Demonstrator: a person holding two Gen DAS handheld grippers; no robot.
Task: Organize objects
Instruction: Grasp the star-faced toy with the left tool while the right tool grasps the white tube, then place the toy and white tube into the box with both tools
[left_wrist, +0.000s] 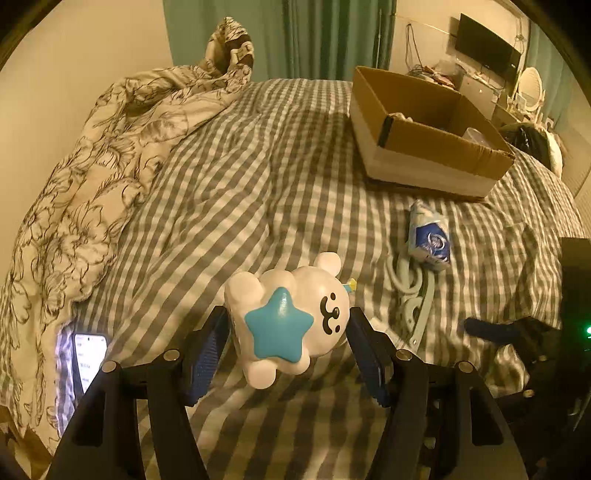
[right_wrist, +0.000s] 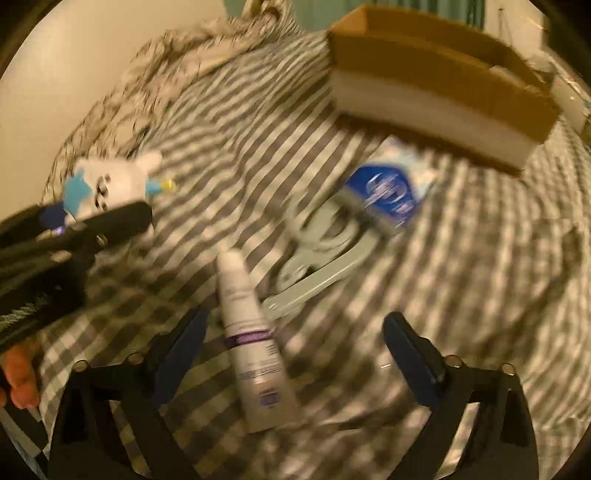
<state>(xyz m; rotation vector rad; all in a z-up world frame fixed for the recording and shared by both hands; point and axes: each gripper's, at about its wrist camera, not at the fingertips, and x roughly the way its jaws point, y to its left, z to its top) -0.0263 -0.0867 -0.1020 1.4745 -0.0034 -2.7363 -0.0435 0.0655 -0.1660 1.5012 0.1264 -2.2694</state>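
My left gripper (left_wrist: 286, 328) is shut on a white bear toy with a blue star (left_wrist: 284, 321) and holds it above the checked bed; both show at left in the blurred right wrist view, the toy (right_wrist: 107, 184) between the left gripper's fingers (right_wrist: 110, 218). My right gripper (right_wrist: 295, 354) is open over a white tube with a purple band (right_wrist: 251, 343) that lies on the bed between its jaws. A blue and white packet (left_wrist: 428, 232) (right_wrist: 384, 192) and a pale green hanger (left_wrist: 410, 295) (right_wrist: 321, 254) lie before an open cardboard box (left_wrist: 424, 133) (right_wrist: 436, 81).
A flowered duvet (left_wrist: 103, 177) is bunched along the wall at left. A lit phone (left_wrist: 88, 354) lies at the duvet's edge. A dark bag (left_wrist: 528, 140) sits beyond the box. My right gripper shows dark at the right edge (left_wrist: 517, 332).
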